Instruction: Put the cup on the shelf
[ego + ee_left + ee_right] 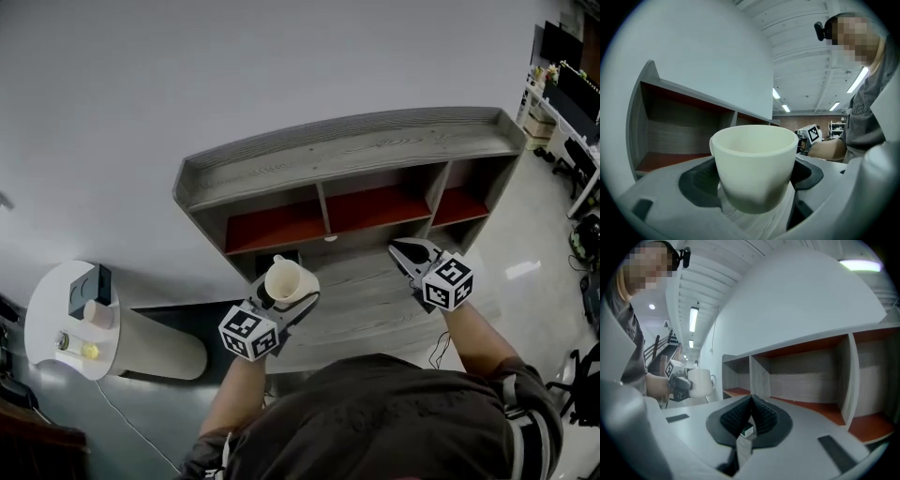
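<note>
1. Grey plastic with black pads: my left gripper (284, 298), clamped on the cup (284, 278). The jaws press on the cup's lower wall from both sides.
2. Cup (754, 164): cream-white, upright, mouth up, nothing visible inside. Its handle (711, 379) points toward the shelf. I hold it in the air above the tabletop, in front of the leftmost compartment and not yet inside it.
3. My right gripper (751, 412): same build, ribbed black pads pressed together, holding nothing. In the head view it (403, 251) hovers over the tabletop, well to the right of the cup, with its tips pointing toward the shelf.
4. Tabletop (370, 291): grey wood-grain board running under both grippers, directly in front of the shelf openings.
5. Shelf (356, 155): grey wood-grain frame against a pale wall, with a raised lip around the top board. One row of three open compartments (806, 376) is in view, each with a red-brown floor and grey dividers between them.
6. Round white side table (37, 323), well to my left: it carries a black box (91, 288), a small pale pink item (97, 314) and something yellow (88, 352) that is too small to identify.
</note>
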`<act>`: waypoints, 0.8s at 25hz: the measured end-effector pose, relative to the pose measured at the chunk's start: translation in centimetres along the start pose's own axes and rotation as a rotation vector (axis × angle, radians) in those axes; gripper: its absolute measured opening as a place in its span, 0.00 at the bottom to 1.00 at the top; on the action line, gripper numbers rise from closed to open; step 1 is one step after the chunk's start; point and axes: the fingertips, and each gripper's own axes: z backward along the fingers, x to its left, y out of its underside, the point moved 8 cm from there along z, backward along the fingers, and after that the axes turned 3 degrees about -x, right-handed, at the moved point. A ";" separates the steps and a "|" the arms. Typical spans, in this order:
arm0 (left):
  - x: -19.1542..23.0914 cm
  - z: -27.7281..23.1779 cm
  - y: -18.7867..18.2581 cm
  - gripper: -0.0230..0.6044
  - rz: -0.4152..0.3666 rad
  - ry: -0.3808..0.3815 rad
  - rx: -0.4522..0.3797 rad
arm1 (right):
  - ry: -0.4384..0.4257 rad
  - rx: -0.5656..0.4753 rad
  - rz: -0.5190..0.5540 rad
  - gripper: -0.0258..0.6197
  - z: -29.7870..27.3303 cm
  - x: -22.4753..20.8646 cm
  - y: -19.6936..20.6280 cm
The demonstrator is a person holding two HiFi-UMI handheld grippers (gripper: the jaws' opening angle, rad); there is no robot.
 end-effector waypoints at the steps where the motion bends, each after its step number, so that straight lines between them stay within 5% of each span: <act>1: 0.6 0.2 -0.3 0.72 -0.007 0.006 0.003 | 0.007 -0.002 0.002 0.03 -0.4 0.4 -0.2; 20: 10.2 -4.7 -2.5 0.72 -0.086 -0.132 0.092 | -0.004 0.020 0.039 0.03 -3.2 0.0 -1.5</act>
